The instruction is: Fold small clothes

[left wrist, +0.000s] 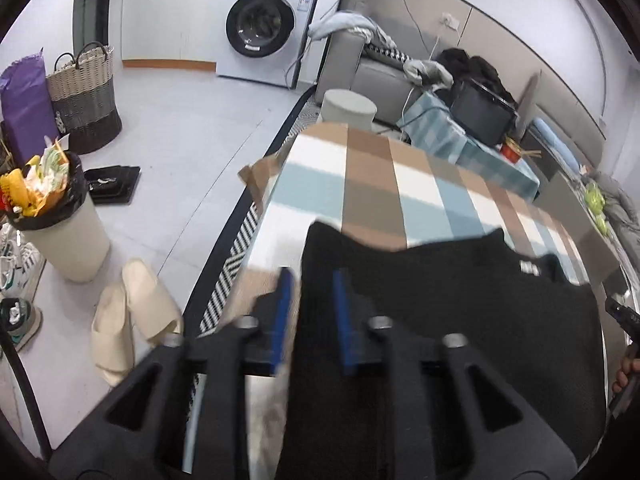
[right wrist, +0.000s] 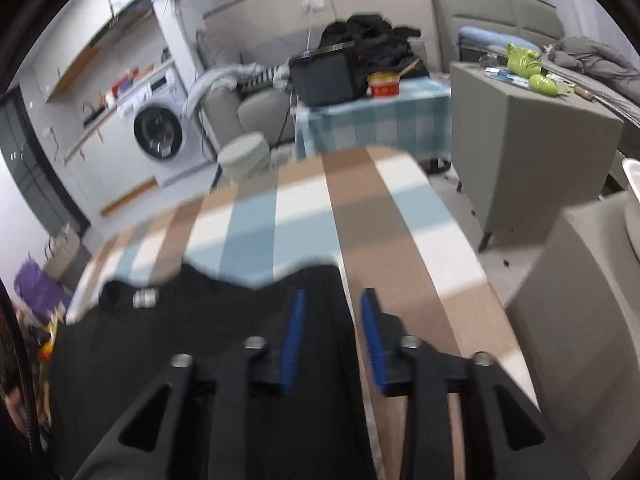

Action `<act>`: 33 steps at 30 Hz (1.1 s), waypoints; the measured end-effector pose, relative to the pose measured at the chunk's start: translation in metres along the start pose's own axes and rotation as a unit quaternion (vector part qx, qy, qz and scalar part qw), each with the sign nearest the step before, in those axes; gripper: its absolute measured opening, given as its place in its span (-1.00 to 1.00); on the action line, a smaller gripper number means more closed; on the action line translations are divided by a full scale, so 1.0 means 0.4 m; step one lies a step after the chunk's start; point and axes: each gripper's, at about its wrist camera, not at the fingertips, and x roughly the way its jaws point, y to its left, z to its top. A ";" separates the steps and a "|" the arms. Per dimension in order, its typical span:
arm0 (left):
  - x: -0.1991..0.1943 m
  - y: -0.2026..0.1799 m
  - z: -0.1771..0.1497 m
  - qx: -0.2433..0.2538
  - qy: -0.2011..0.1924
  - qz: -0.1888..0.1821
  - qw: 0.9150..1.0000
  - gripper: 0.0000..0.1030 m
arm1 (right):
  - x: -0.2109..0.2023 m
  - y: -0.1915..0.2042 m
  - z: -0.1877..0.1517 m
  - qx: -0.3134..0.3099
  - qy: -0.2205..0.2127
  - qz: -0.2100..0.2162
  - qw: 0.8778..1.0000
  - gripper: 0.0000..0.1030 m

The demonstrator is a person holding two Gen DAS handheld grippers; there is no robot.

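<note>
A black knit garment lies flat on a table with a checked brown, blue and white cloth. My left gripper is open, its blue-padded fingers astride the garment's left edge. In the right wrist view the same garment shows a small label near its far edge. My right gripper is open, its fingers astride the garment's right edge over the cloth.
Left of the table are a full waste bin, slippers, a woven basket and a washing machine. Behind the table are a round stool, a sofa with clothes, and a grey cabinet on the right.
</note>
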 end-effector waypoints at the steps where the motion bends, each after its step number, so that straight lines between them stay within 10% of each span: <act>1: -0.018 0.002 -0.014 0.003 0.001 0.002 1.000 -0.05 | -0.016 -0.004 -0.021 0.004 0.018 0.016 1.000 -0.18; 3: -0.049 0.007 -0.041 0.006 0.002 0.004 1.000 0.22 | -0.049 -0.013 -0.066 0.012 0.042 0.032 0.999 -0.02; 16: -0.274 -0.030 -0.363 0.054 0.053 -0.004 0.997 0.32 | -0.236 -0.050 -0.392 0.006 0.072 0.081 0.994 0.16; 19: -0.297 -0.045 -0.413 0.073 0.060 -0.002 0.995 0.32 | -0.238 -0.023 -0.410 -0.022 0.069 0.073 0.995 -0.59; 22: -0.318 -0.046 -0.442 0.078 0.062 -0.003 0.995 0.32 | -0.274 0.003 -0.398 -0.056 0.036 0.075 0.995 -0.90; 28: -0.363 -0.023 -0.465 0.073 0.065 -0.002 0.995 0.32 | -0.261 -0.007 -0.404 -0.082 0.071 0.010 0.994 -0.85; 33: -0.382 0.002 -0.492 0.062 0.072 -0.023 0.995 0.09 | -0.282 -0.058 -0.418 0.000 0.060 0.090 0.994 -0.40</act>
